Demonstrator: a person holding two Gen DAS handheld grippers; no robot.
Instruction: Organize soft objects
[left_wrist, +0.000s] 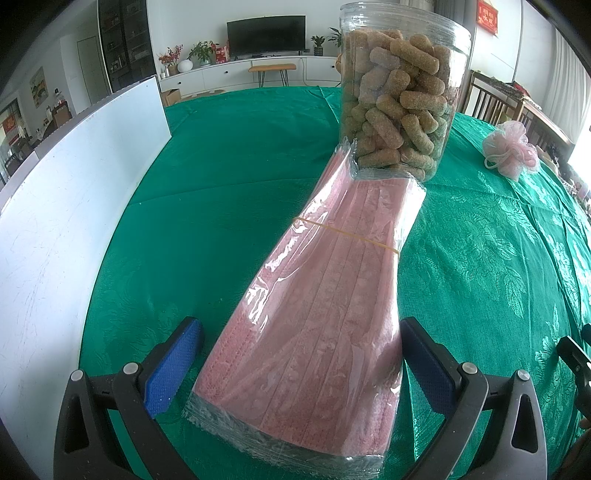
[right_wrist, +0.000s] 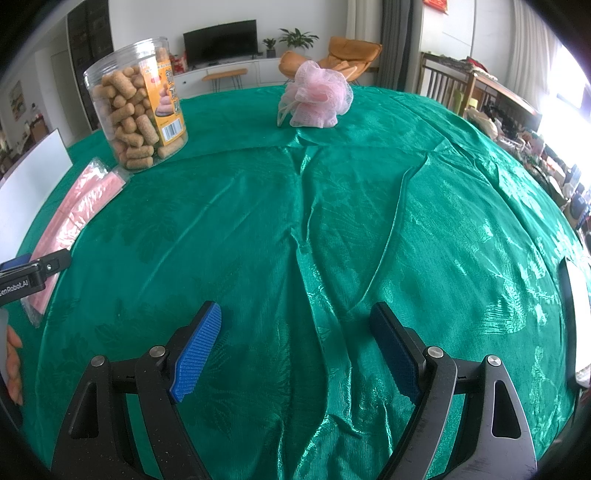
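A pink pack of face masks (left_wrist: 325, 295) in clear wrap, bound by a yellow rubber band, lies on the green tablecloth (left_wrist: 221, 184). Its far end touches a clear jar of brown snack sticks (left_wrist: 399, 96). My left gripper (left_wrist: 299, 354) is open, its blue pads either side of the pack's near end, the right pad close to its edge. A pink mesh bath puff (right_wrist: 316, 98) sits at the far side of the table. My right gripper (right_wrist: 295, 343) is open over bare cloth, holding nothing. The mask pack (right_wrist: 77, 214) and jar (right_wrist: 136, 107) lie to its left.
A white board (left_wrist: 55, 221) stands along the table's left side. A white object (right_wrist: 576, 314) sits at the right edge of the right wrist view. Wooden chairs (left_wrist: 491, 99) and clutter line the far right. A hand (right_wrist: 13, 365) shows at lower left.
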